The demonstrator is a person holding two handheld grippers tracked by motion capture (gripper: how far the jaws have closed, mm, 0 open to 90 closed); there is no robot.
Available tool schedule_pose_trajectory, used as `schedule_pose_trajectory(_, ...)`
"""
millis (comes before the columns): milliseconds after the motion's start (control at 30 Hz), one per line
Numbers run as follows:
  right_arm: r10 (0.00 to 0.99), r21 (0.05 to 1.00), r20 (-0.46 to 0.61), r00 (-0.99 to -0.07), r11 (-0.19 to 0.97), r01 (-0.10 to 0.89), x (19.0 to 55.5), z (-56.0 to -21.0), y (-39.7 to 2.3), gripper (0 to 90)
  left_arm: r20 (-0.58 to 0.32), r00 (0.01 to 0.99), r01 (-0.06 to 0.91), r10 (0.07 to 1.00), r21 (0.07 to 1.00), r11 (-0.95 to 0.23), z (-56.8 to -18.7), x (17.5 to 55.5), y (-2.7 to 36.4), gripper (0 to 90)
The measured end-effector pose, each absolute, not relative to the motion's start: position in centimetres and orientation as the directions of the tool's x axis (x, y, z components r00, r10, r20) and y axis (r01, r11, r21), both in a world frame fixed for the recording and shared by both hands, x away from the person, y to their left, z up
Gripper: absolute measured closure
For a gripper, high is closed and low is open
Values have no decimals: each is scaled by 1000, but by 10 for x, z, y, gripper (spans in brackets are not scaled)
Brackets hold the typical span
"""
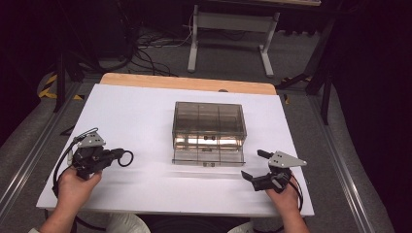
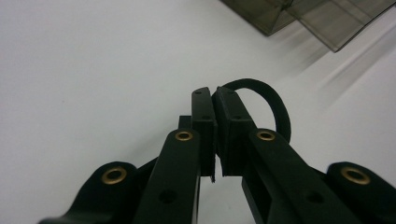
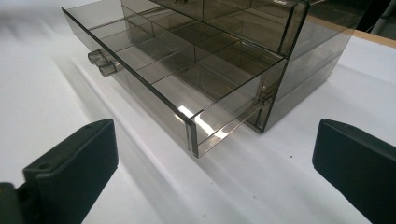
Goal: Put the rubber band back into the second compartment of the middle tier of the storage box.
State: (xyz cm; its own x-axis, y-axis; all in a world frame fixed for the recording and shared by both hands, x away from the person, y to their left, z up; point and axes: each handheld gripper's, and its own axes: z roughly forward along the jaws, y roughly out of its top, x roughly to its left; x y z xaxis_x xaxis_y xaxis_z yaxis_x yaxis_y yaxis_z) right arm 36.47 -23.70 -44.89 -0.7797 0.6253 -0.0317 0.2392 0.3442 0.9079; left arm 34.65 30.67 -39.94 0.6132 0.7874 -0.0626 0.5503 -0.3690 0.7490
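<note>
Hands rest low; left hand-held gripper (image 1: 118, 156) pinches black ring (image 1: 127, 158).

The smoky drawer box (image 1: 209, 132) with its pulled-out drawer (image 3: 154, 70) blocks the desk's (image 1: 136, 116) middle, with open white surface on either side and in front.

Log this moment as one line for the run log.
left gripper: shut on black ring | right gripper: open, empty | drawer: pulled out | drawer box: mid-table

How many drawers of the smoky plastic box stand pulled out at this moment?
1. The bottom drawer of the box is slid out toward the person, its handle in front. Any upper drawers look pushed in.
</note>
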Motion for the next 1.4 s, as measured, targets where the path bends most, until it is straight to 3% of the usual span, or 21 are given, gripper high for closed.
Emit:
schedule_pose_trajectory(233, 621, 906, -35, -783, 350, 238, 364, -449, -236, 9, -56, 645, 532, 762, 749, -395, -392, 351, 297, 865)
schedule_pose_trajectory(400, 623, 905, -35, -781, 351, 239, 364, -449, -236, 9, -133, 668, 541, 732, 763, -355, -387, 357, 289, 864)
schedule_pose_trajectory(800, 626, 902, -39, -779, 358, 242, 364, -450, -235, 9, -97, 740, 459, 666, 796, -395, -368, 370, 257, 864)
schedule_pose_trajectory(1400, 620, 902, -41, -783, 360, 238, 364, -450, -235, 9, -122, 815, 402, 566, 823, -401, -363, 386, 194, 864)
